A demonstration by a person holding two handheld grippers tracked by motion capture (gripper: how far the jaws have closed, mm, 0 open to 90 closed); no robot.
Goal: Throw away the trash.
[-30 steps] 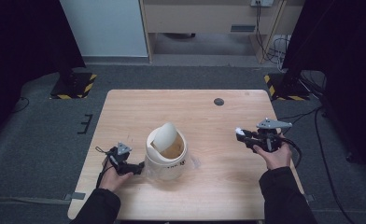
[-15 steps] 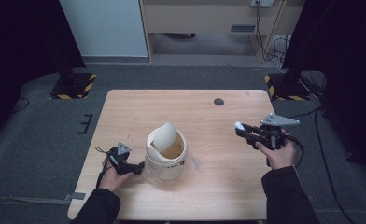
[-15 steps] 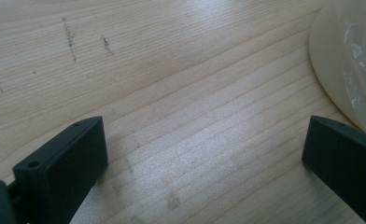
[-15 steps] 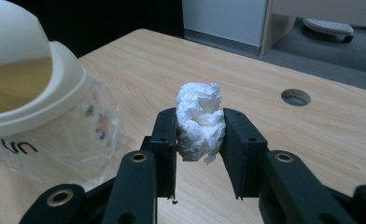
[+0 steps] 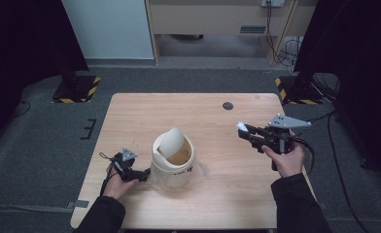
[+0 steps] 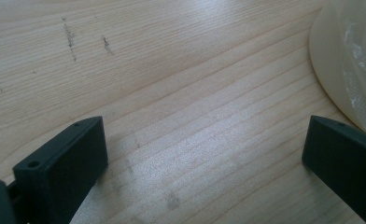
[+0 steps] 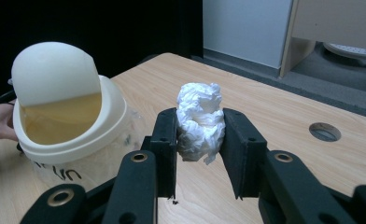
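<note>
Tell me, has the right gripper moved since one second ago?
Yes. The right gripper, shut on crumpled tissue, has moved up the high view, nearer the table's round hole.

Left hand-held gripper [image 5: 141,174] low, jaws wide; right hand-held gripper [image 5: 243,131] raised, clamped

Light wood counter [image 5: 198,114] with a round grommet hole [image 5: 228,106] stands on grey carpet [image 5: 43,145]. Black curtains [image 5: 13,43] flank both sides. Behind: a pale panel [image 5: 108,29], a wooden desk [image 5: 213,17], and yellow-black striped stand bases [image 5: 77,87].
</note>
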